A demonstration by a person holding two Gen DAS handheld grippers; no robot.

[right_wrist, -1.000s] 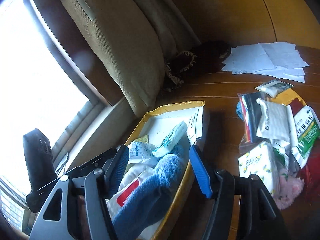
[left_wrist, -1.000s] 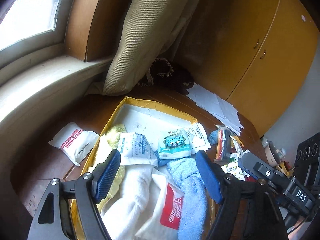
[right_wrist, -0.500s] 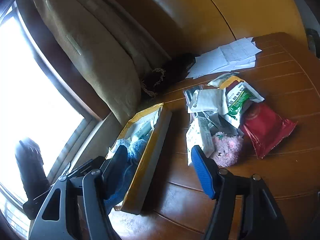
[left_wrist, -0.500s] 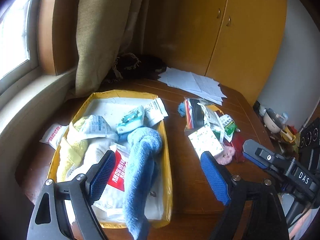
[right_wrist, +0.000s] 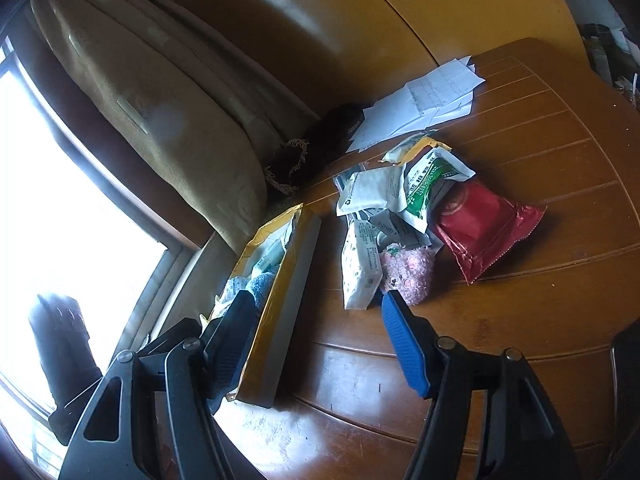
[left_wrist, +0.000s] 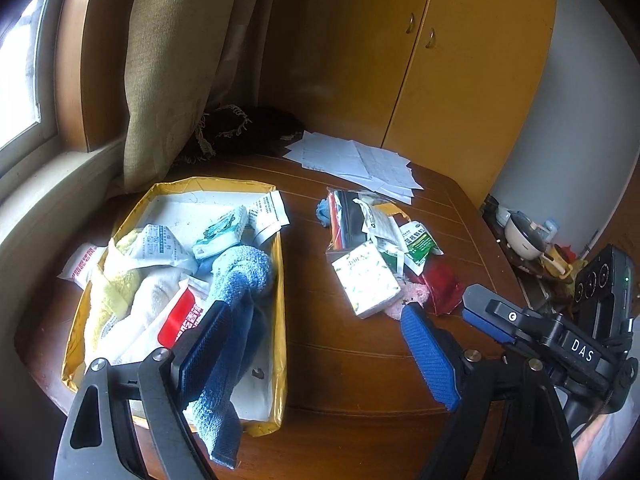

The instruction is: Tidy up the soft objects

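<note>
Pink plush toy [right_wrist: 410,270], lower centre of the right view beside the tissue pack [right_wrist: 360,268], is best taken squarely; right claw [right_wrist: 320,338] and left claw [left_wrist: 316,344] are held apart, empty, above the bench [right_wrist: 540,320]; yellow tray [left_wrist: 280,280] at left.

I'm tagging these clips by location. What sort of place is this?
Probably a lived-in room at home, perhaps a bedroom or study: a wooden table beside a curtained window, yellow cupboard doors, and loose papers.
</note>
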